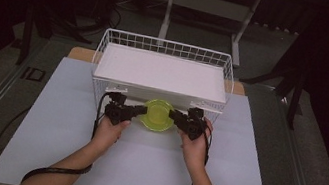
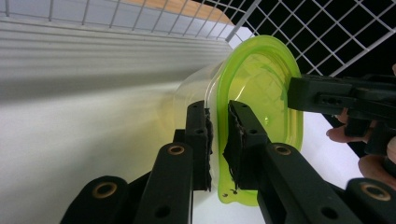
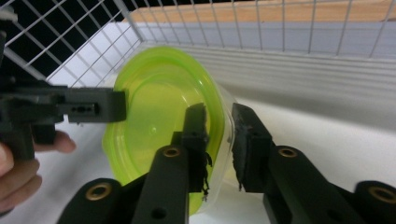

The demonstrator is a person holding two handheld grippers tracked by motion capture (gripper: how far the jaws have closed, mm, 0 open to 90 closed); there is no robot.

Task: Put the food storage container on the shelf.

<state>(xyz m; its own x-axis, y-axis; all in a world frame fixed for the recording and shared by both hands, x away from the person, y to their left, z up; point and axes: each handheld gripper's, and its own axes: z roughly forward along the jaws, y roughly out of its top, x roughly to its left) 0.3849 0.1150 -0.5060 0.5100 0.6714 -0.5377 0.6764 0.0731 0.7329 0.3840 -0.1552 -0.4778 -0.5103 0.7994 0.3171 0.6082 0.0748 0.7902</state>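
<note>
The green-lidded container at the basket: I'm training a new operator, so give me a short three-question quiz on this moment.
1. True or false: the left gripper and the right gripper hold the container from opposite sides.
2. Multiple choice: the wire basket holds A) a white tray, B) a stack of plates, C) a red box.
3. Fill in: the container's lid is ___ in colour.

Key: 1 true, each pair of jaws closes over the lid's rim. 2 A, the white tray lies across the top of the basket. 3 yellow-green.
</note>
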